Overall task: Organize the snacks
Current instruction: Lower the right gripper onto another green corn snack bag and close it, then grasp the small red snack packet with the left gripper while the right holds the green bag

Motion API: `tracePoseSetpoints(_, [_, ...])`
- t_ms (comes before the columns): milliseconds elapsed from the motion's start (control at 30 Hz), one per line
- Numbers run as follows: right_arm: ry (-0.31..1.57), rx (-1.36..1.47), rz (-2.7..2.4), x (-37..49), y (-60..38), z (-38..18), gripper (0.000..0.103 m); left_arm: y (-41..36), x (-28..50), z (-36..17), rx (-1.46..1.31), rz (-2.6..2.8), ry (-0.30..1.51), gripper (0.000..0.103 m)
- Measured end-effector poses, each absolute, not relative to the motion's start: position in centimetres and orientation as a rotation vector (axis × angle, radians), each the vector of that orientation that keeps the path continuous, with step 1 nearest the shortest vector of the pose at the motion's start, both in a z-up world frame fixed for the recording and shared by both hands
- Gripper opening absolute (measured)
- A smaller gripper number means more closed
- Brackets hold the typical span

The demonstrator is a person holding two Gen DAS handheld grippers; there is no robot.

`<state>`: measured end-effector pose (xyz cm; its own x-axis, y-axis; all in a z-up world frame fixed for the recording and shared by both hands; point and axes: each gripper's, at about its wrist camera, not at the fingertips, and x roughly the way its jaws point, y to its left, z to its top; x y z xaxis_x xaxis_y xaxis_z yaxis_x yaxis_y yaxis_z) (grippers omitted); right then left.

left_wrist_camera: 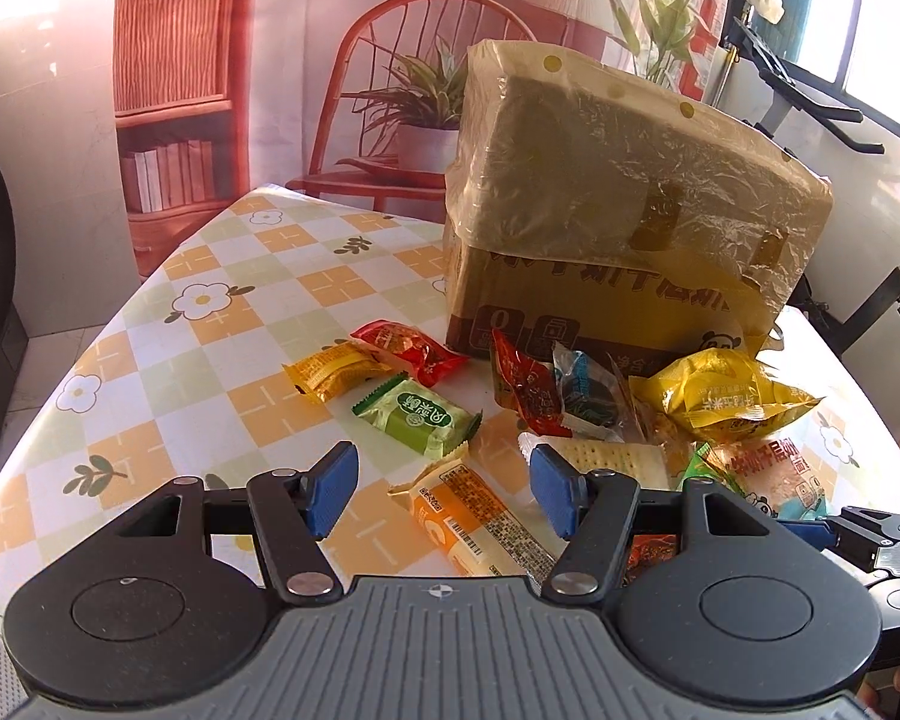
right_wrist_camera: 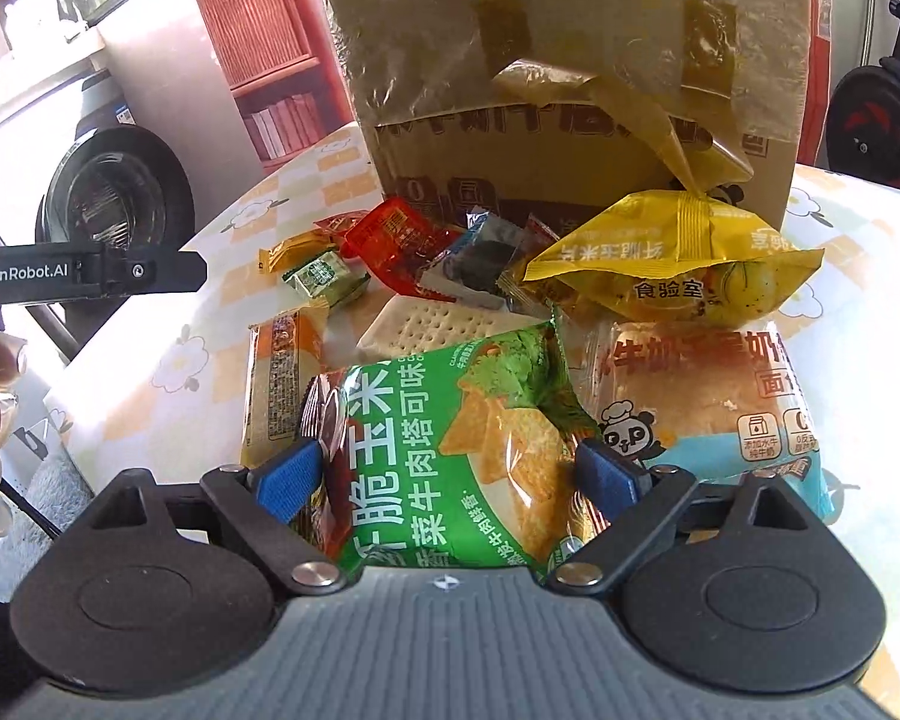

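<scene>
Several snack packets lie in front of a cardboard box (left_wrist_camera: 600, 228) wrapped in plastic. My left gripper (left_wrist_camera: 444, 489) is open above an orange biscuit packet (left_wrist_camera: 474, 516), with a green packet (left_wrist_camera: 420, 420) just beyond. My right gripper (right_wrist_camera: 447, 474) has its jaws wide on either side of a green corn-chip bag (right_wrist_camera: 450, 432); the pads (right_wrist_camera: 606, 474) touch or nearly touch its sides. A yellow bag (right_wrist_camera: 678, 264), a bread packet (right_wrist_camera: 714, 396) and a cracker pack (right_wrist_camera: 432, 324) lie near it.
Red (left_wrist_camera: 414, 348), yellow (left_wrist_camera: 336, 372) and dark (left_wrist_camera: 588, 396) small packets lie by the box. The checked tablecloth (left_wrist_camera: 210, 360) is bare at the left. The left gripper's body (right_wrist_camera: 90, 273) shows at the left in the right wrist view.
</scene>
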<state>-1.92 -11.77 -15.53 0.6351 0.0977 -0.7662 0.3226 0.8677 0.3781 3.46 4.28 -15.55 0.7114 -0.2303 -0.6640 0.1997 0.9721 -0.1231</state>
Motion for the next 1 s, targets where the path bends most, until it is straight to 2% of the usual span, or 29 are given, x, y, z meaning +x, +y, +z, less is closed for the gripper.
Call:
tracePoseSetpoints(333, [0.872,0.396,-0.125,-1.1,-10.1,-16.2,0.097,4.3,3.5,-16.9,-0.075,-0.234,0.790,0.065])
tracePoseSetpoints(400, [0.865,0.368,-0.122,-1.0,-9.9,-16.1,0.094,4.3,3.5,-17.2,-0.085,-0.234,0.803,0.061])
tracePoseSetpoints(467, [0.841,0.362,-0.113,-1.2,-9.8,-15.8,0.083,4.4,3.4,-17.5,-0.089,-0.230,0.812,0.061])
tracePoseSetpoints(567, [0.819,0.361,-0.104,-1.5,-9.8,-15.3,0.074,4.5,3.4,-17.5,-0.095,-0.225,0.813,0.061])
tracePoseSetpoints(700, [0.789,0.390,-0.082,-1.7,-10.1,-14.6,0.069,4.7,3.4,-17.2,-0.108,-0.222,0.805,0.060])
tracePoseSetpoints(1000, [0.666,0.422,-0.116,-1.6,-12.3,-11.7,0.069,4.9,4.5,-15.2,-0.084,-0.224,0.740,0.057])
